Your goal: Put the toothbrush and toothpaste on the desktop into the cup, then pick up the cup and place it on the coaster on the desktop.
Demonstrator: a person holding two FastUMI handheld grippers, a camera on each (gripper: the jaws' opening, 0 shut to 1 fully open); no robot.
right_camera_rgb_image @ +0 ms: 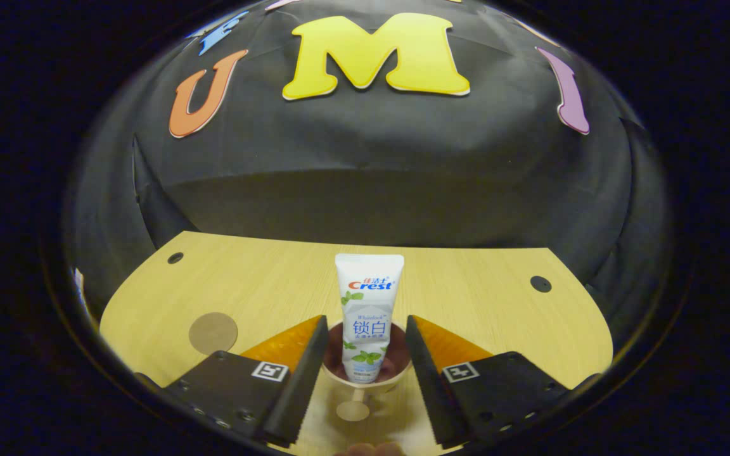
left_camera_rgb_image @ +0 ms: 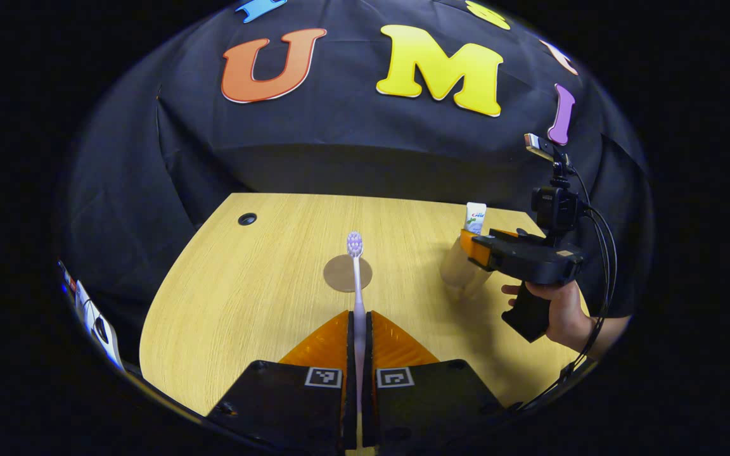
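In the left gripper view, a round cable hole (left_camera_rgb_image: 247, 219) is seen in the desk (left_camera_rgb_image: 225, 304) at about ten o'clock. At the centre, the toothbrush (left_camera_rgb_image: 357, 278) is clamped by its handle between the closed left tongs (left_camera_rgb_image: 358, 323), its bristled head pointed toward twelve o'clock and held over the round coaster (left_camera_rgb_image: 339, 273), which lies flat on the desk. Toward three o'clock, the right tongs (left_camera_rgb_image: 476, 248) are carried by a hand (left_camera_rgb_image: 558, 310) and set against the translucent cup (left_camera_rgb_image: 460, 272), from which the toothpaste (left_camera_rgb_image: 475, 218) stands upright. In the right gripper view, the coaster (right_camera_rgb_image: 213, 332) is seen at about eight o'clock, well apart from the cup. At the centre, the toothpaste (right_camera_rgb_image: 368, 313) stands upright inside the cup (right_camera_rgb_image: 365, 377), which rests on the desk (right_camera_rgb_image: 479, 297). The right tongs (right_camera_rgb_image: 367, 354) are held open, one finger on either side of the cup, neither seen pressing on it. A second cable hole (right_camera_rgb_image: 540, 284) is seen at about three o'clock.
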